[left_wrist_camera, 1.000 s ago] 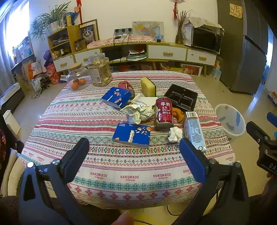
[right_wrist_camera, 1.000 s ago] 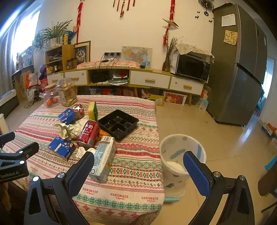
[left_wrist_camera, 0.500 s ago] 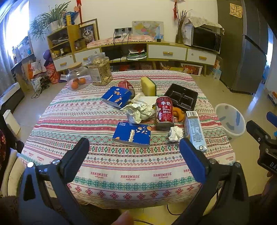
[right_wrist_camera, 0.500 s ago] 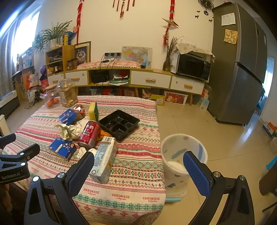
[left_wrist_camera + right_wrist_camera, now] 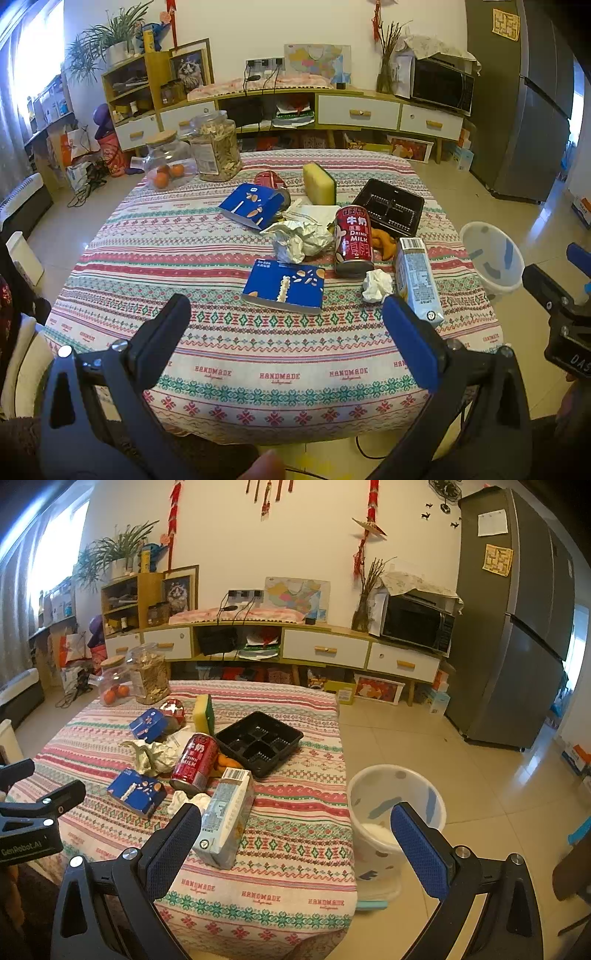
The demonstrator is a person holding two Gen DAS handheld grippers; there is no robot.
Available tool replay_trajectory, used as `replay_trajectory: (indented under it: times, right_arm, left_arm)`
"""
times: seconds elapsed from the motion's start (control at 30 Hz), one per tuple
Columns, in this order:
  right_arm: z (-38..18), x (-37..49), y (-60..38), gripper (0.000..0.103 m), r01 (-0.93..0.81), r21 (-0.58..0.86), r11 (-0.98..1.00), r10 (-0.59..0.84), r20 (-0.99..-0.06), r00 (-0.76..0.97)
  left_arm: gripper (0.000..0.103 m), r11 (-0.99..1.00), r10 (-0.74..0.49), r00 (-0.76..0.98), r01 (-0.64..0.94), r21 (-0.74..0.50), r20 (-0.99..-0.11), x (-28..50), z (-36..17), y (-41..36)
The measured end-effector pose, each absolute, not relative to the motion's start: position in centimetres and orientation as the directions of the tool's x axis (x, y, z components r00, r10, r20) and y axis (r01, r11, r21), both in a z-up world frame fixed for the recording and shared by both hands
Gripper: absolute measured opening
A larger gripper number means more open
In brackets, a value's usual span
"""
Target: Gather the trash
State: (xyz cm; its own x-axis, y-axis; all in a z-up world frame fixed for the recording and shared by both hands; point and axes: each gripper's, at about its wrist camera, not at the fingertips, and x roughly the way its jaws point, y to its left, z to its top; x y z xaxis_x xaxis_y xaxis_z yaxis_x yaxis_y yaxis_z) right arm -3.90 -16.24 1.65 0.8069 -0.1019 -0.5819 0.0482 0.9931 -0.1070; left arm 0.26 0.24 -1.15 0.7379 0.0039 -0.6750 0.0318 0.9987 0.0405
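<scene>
Trash lies on the patterned table (image 5: pixel 184 258): a flat blue box (image 5: pixel 283 286), a second blue box (image 5: pixel 255 205), crumpled foil (image 5: pixel 301 236), a red milk can (image 5: pixel 352 236), a white paper ball (image 5: pixel 376 285) and a milk carton (image 5: pixel 417 280) (image 5: pixel 227 819). A white bin (image 5: pixel 397 812) (image 5: pixel 493 258) stands on the floor to the table's right. My left gripper (image 5: pixel 286 339) hovers open before the table's near edge, empty. My right gripper (image 5: pixel 295 845) is open and empty, near the carton, above the table's right corner.
A black plastic tray (image 5: pixel 391 210), a yellow sponge (image 5: pixel 319 179), an orange peel (image 5: pixel 382 240) and two glass jars (image 5: pixel 216 146) stand further back. A low cabinet (image 5: pixel 358 110) and a grey fridge (image 5: pixel 517 646) line the far side.
The right gripper has drifted slightly left, so the table and bin sit a little further right in its view. The left view is almost unchanged.
</scene>
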Motion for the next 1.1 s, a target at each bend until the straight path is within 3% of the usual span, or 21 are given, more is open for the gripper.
replay_trajectory:
  times: [1.1]
  right_arm:
    - [1.0, -2.7, -15.1, 0.103, 0.008, -0.114, 0.993, -0.076, -0.608, 0.79]
  left_arm:
    - [0.103, 0.999, -0.007, 0.695, 0.031, 0.02, -0.719, 1.0, -1.6, 1.8]
